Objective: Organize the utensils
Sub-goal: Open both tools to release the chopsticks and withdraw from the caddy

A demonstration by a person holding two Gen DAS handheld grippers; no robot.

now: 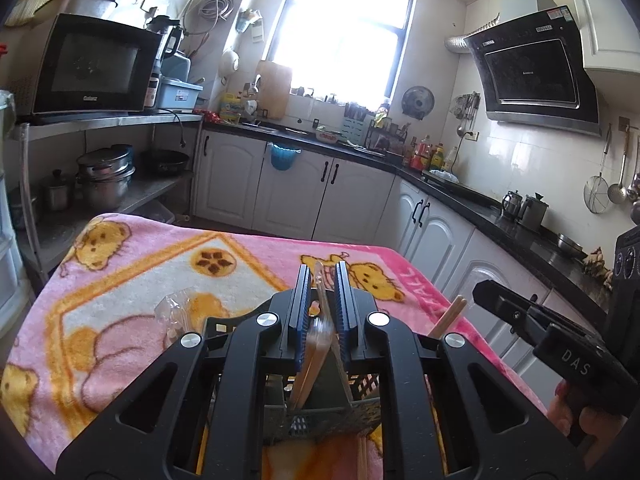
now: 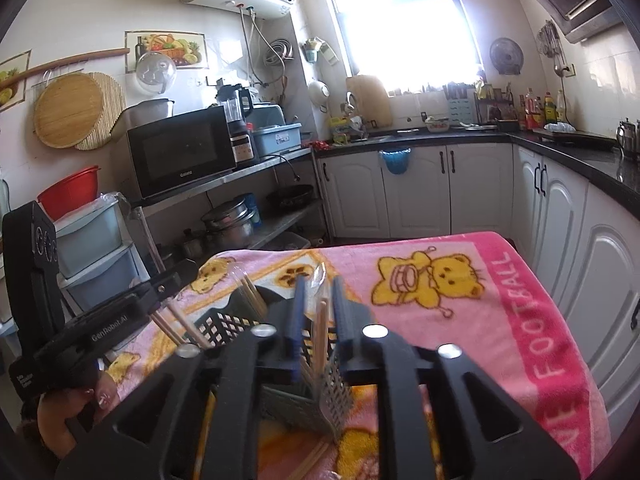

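Observation:
In the left wrist view my left gripper (image 1: 323, 270) has its blue pads narrowly apart around a translucent orange plastic utensil (image 1: 320, 336). The utensil leans down into a grey perforated caddy (image 1: 320, 420), and thin gaps show beside its upper part. My right gripper (image 2: 318, 284) is open. A wooden chopstick (image 2: 320, 332) stands between its pads without touching them, its lower end in the grey caddy (image 2: 332, 400). A black lattice basket (image 2: 224, 324) beside the caddy holds more chopsticks (image 2: 180, 326). Both grippers hang over the caddy side by side.
A pink bear-print blanket (image 2: 460, 320) covers the table. A crumpled clear wrapper (image 1: 176, 312) lies on it to the left. Loose chopsticks (image 2: 312, 460) lie by the caddy's foot. White cabinets (image 1: 328, 196) and a metal shelf with pots (image 1: 104, 176) stand beyond the table's far edge.

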